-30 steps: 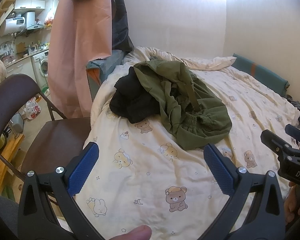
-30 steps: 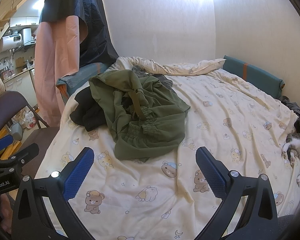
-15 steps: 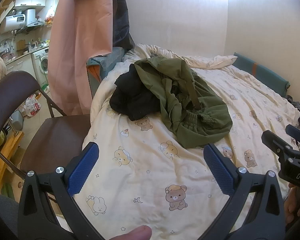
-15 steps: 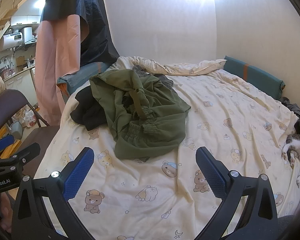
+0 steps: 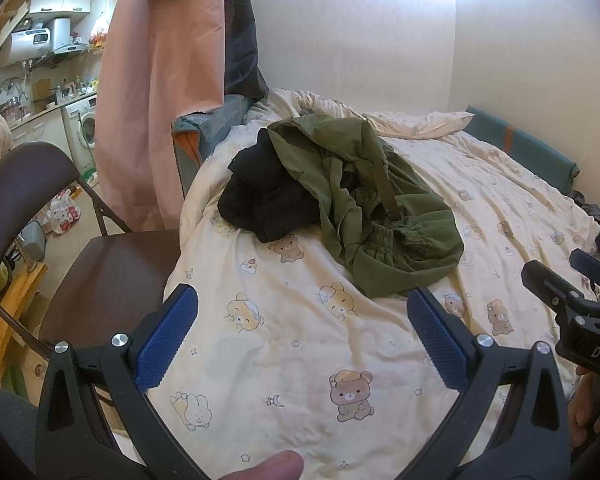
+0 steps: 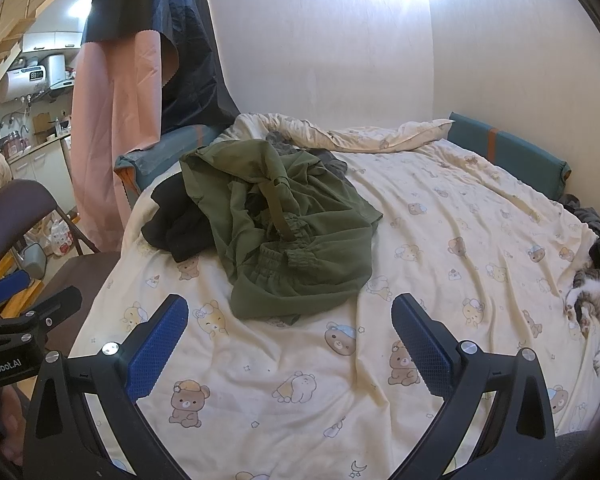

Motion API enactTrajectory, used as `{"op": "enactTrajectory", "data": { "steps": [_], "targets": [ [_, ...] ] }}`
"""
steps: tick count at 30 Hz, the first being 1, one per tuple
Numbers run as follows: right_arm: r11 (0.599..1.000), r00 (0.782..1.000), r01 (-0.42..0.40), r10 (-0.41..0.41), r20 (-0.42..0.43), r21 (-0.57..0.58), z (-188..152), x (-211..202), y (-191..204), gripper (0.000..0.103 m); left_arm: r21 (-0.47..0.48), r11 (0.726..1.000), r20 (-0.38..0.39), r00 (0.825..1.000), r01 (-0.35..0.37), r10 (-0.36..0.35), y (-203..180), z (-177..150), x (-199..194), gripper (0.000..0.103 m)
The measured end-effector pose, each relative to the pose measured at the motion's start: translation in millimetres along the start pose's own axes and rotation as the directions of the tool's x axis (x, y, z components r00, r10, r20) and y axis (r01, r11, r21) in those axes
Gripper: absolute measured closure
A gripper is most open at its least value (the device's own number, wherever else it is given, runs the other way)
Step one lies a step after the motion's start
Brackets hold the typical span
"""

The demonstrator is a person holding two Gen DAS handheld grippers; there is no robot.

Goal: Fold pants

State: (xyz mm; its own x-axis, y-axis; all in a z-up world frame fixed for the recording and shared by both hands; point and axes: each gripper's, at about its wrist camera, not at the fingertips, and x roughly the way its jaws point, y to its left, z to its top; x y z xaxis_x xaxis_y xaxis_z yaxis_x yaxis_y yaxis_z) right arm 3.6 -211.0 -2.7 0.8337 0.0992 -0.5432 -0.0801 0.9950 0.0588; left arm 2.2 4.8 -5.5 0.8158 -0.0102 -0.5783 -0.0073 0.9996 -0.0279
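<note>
A brown chair [image 5: 112,276] stands left of the bed [image 5: 300,360]. Left tool [image 5: 302,334] and right tool [image 6: 290,336] hover with fingers apart, empty; beyond them olive pants [image 6: 292,232] lie crumpled beside a black garment [image 6: 172,220]

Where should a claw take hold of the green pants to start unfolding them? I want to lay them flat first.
Grip the elastic waistband of the green pants, coming in low from the near edge of the bed. The gathered band lies exposed at the front of the heap, facing both open claws, left claw and right claw, while the legs are crumpled behind and partly over a black garment.
</note>
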Motion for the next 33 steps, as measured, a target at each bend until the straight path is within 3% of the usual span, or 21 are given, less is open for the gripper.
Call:
{"op": "enactTrajectory", "data": {
  "steps": [33],
  "targets": [
    [1.000, 1.000, -0.003, 0.003, -0.010, 0.004, 1.7, 2.6, -0.4, 0.000, -0.018, 1.000, -0.022, 1.000, 0.005, -0.005, 1.6, 0.1, 2.2, 0.000]
  ]
}}
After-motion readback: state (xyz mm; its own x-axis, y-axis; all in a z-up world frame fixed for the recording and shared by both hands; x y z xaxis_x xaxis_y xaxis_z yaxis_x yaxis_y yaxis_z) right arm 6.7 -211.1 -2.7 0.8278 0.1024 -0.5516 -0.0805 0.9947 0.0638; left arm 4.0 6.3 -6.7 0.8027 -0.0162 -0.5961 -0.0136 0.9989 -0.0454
